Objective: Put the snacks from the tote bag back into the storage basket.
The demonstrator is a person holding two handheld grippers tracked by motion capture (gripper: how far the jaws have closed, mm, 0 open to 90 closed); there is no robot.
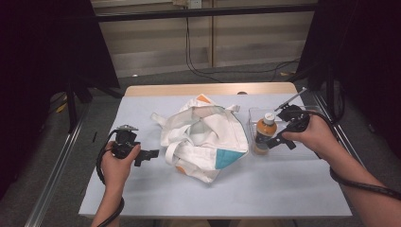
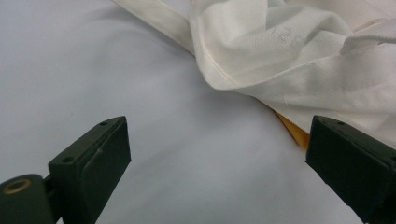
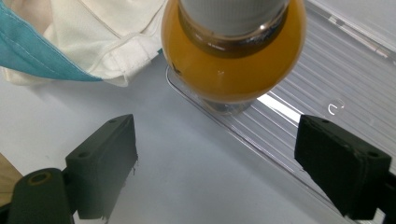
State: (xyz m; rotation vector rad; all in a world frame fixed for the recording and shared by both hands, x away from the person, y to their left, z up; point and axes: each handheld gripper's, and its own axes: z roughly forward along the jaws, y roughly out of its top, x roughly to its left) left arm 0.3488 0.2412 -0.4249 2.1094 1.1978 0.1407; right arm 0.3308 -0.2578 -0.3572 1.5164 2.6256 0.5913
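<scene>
bottle (image 1: 265, 135) upright, orange liquid, white cap

A lab or recording studio, not a home: the surface (image 1: 142, 189) wears a plain pale sheet and stands on a bare grey floor (image 1: 38, 179). Black curtains (image 1: 42, 47) hang at 10 and 2 o'clock, a dark metal bar (image 1: 198, 13) crosses at 12, and loose cables (image 1: 236, 71) trail below it.
</scene>
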